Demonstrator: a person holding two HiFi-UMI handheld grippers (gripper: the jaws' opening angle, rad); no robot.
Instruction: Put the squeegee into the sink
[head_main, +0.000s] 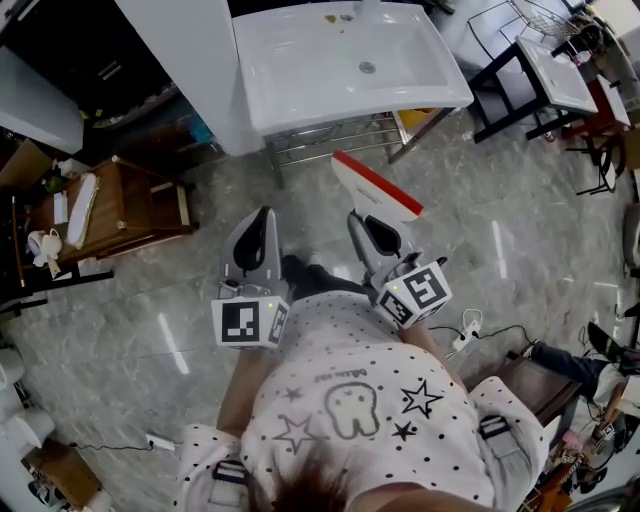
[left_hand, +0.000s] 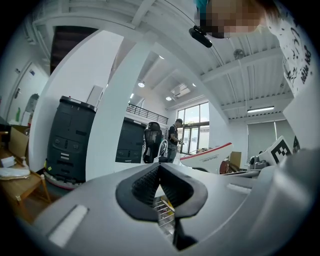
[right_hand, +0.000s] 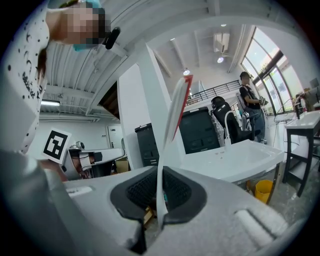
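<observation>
1. A glossy grey tiled floor (head_main: 150, 330) is seen from above, with a white sink (head_main: 300, 70) on a metal frame (head_main: 330, 140) standing ahead of the person and a wooden side table (head_main: 130, 205) off to the left
2. The squeegee (head_main: 375, 187) is carried in the air in front of the person; it appears short of the sink's front rim and not yet over the basin, and its red-edged blade end is turned toward the sink
3. The right gripper (right_hand: 159, 184) is clenched on the squeegee's thin white lower end, which is pinched edge-on between the ribbed pads while the rest rises up and away from the jaws
4. The left gripper (left_hand: 159, 170) is closed on nothing, its pads meeting at the tips, and is held beside the right one
5. The squeegee is judged to be light and stiff: a flat plastic body with a softer rubber edge. The smooth plastic may be slippery, and the long part beyond the jaws could swing in so narrow a pinch
6. A hold on the narrow handle end, as taken, is judged suitable; the blade edge is best left free so that it can be laid into the basin first
</observation>
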